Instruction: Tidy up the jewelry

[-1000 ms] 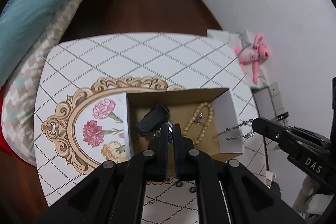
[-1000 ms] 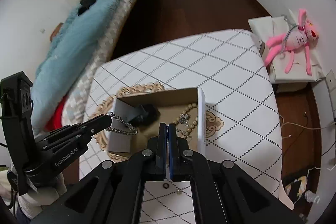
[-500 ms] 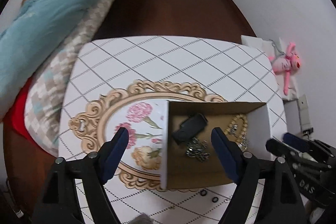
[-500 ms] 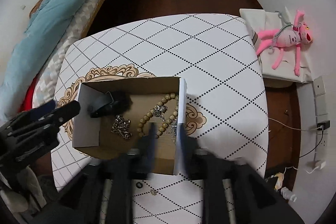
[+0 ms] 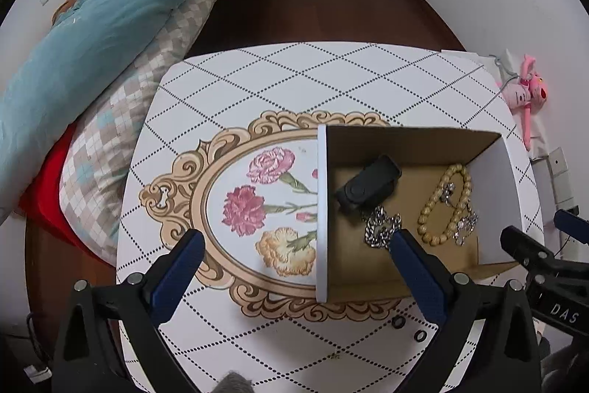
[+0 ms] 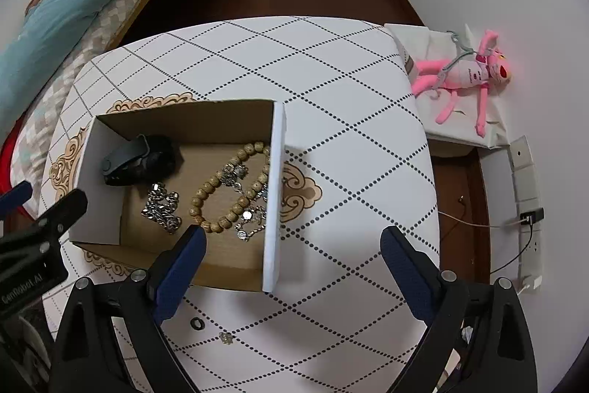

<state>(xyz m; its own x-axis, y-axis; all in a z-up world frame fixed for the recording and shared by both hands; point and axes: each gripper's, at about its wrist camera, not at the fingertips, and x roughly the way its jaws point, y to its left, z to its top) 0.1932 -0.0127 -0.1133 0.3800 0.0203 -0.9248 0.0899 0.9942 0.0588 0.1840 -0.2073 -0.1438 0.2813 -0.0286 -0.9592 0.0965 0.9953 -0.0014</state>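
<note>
Both grippers hang empty above the jewelry box.
The left gripper (image 5: pixel 294 253) and right gripper (image 6: pixel 292 247) stand spread wide; the cardboard box (image 6: pixel 274 194) on the desk (image 6: pixel 331 80) holds a bead bracelet (image 6: pixel 235 186), silver chain (image 6: pixel 162 205) and black case (image 6: pixel 136 161).

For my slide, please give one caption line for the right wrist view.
Open right tool above a cardboard box holding a bead bracelet and silver chain.

worktop (image 6: pixel 331 61) far half: bare, open passage | box (image 6: pixel 274 194) upright walls fence the jewelry, top open | two small rings (image 5: pixel 408 328) lie on near edge | bed (image 5: pixel 110 24) bounds left side
</note>
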